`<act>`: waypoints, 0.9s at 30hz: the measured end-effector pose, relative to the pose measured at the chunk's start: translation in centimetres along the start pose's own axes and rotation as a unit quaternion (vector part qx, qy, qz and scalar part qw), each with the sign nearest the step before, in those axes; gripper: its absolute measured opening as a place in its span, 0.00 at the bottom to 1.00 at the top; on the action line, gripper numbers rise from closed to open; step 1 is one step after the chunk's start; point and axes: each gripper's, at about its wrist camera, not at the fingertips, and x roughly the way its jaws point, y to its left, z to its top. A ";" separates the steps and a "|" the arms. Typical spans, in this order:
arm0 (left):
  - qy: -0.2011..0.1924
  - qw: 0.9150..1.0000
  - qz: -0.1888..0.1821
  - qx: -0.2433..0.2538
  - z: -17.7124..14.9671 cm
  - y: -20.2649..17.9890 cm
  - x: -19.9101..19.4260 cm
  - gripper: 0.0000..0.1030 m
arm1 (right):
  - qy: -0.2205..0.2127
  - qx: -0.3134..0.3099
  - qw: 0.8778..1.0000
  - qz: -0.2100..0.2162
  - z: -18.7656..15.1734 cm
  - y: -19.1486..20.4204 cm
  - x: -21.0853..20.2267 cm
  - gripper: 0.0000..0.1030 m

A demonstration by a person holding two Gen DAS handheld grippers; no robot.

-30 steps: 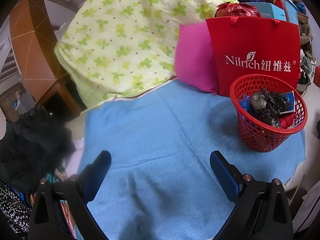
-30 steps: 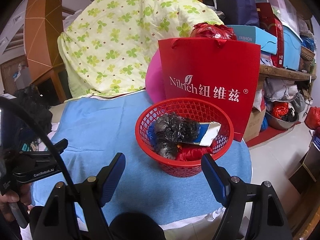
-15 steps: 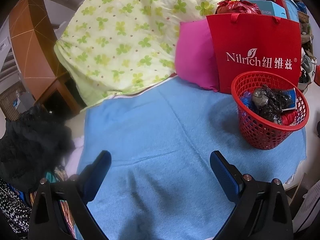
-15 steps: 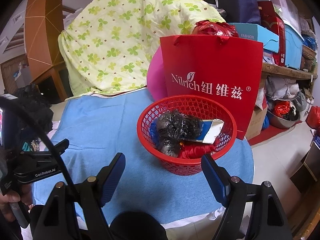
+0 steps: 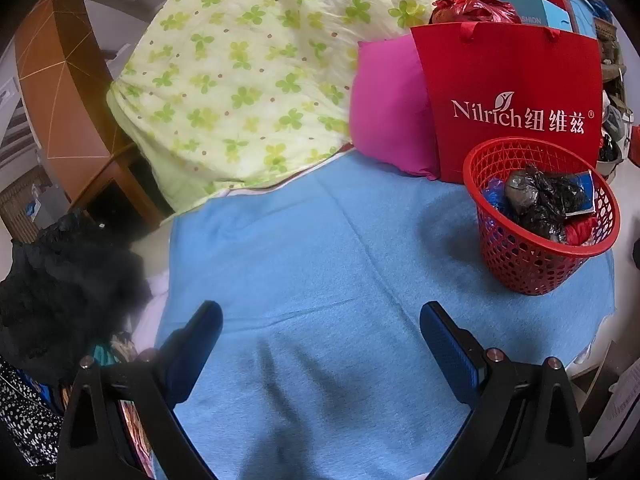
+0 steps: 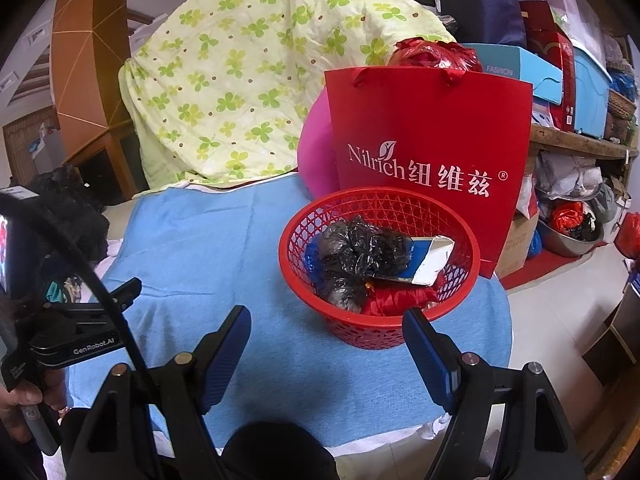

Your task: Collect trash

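Observation:
A red mesh basket (image 6: 380,320) (image 5: 532,264) stands on the blue cloth (image 5: 320,248) at its right side. Inside lie crumpled black plastic bags (image 6: 360,252) (image 5: 540,200), a blue and white carton (image 6: 428,260), blue plastic and red plastic. My right gripper (image 6: 326,346) hangs open just in front of the basket, nothing between its fingers. My left gripper (image 5: 320,344) is open over bare blue cloth, to the left of the basket and well apart from it. The left gripper's body also shows at the left edge of the right wrist view, held by a hand (image 6: 16,412).
A red paper bag (image 6: 428,152) stands right behind the basket, with a pink cushion (image 5: 384,108) beside it. A yellow-green clover quilt (image 5: 248,72) is heaped at the back. Dark clothing (image 5: 60,280) lies left of the cloth. Shelves with boxes (image 6: 560,60) fill the right.
None of the things has moved. Both views have shifted only a trifle, and both grippers stay open.

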 end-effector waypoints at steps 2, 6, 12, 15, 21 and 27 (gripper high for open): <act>0.000 1.000 0.001 0.000 0.0 -0.1 0.0 0.96 | 0.000 0.001 1.000 0.001 0.0 0.1 0.0 0.79; 0.001 1.000 0.001 0.000 -0.1 -0.1 0.1 0.96 | 0.001 -0.001 1.000 0.001 0.1 0.2 0.1 0.79; 0.003 1.000 0.000 0.000 -0.2 -0.1 0.3 0.96 | 0.003 -0.002 1.000 0.002 0.0 0.4 0.2 0.79; 0.005 1.000 -0.001 0.001 -0.4 0.1 0.4 0.96 | 0.005 -0.003 1.000 0.003 0.0 0.4 0.4 0.79; 0.008 1.000 -0.002 -0.001 -0.6 0.4 0.8 0.96 | 0.008 -0.006 1.000 0.004 -0.1 0.7 0.6 0.79; 0.013 1.000 -0.002 -0.004 -0.8 0.7 1.1 0.96 | 0.011 -0.009 1.000 0.004 -0.1 0.8 0.9 0.79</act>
